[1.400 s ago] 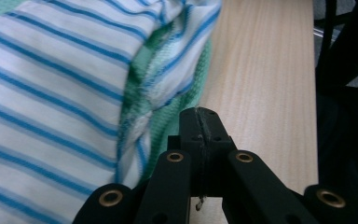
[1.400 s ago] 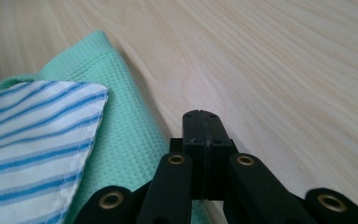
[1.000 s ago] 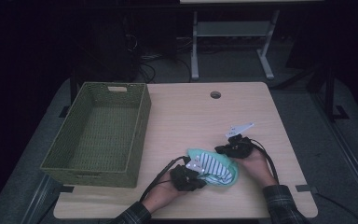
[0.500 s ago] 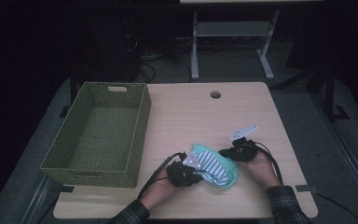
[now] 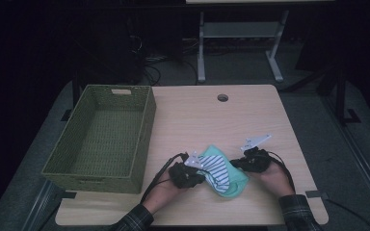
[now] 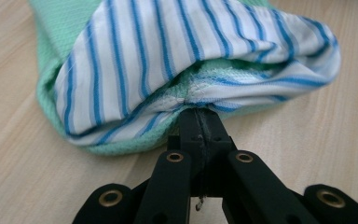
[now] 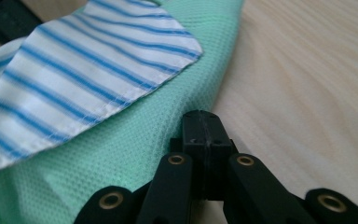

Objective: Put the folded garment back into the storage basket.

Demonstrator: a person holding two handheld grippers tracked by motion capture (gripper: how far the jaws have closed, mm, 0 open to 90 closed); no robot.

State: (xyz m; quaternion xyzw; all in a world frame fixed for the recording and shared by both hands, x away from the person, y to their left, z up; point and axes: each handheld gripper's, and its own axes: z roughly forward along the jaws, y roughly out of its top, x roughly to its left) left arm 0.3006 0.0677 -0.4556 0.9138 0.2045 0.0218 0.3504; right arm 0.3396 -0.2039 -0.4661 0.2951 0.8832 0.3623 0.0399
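Folding in hand: the left tool (image 5: 198,169) pinches the striped-and-green cloth (image 5: 221,173) at its edge, the right tool (image 5: 241,163), jaws together, rests at its far side on the worktop (image 5: 197,120); next, likely a lift toward the wicker basket (image 5: 77,173).

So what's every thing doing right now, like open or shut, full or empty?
Left claw: shut on the cloth's edge.
Right claw: jaws together at the cloth; a grip can't be told.
Cloth: folded on the table, green with a blue-striped white side.
Basket: empty, upright.
Table: holds basket and cloth.
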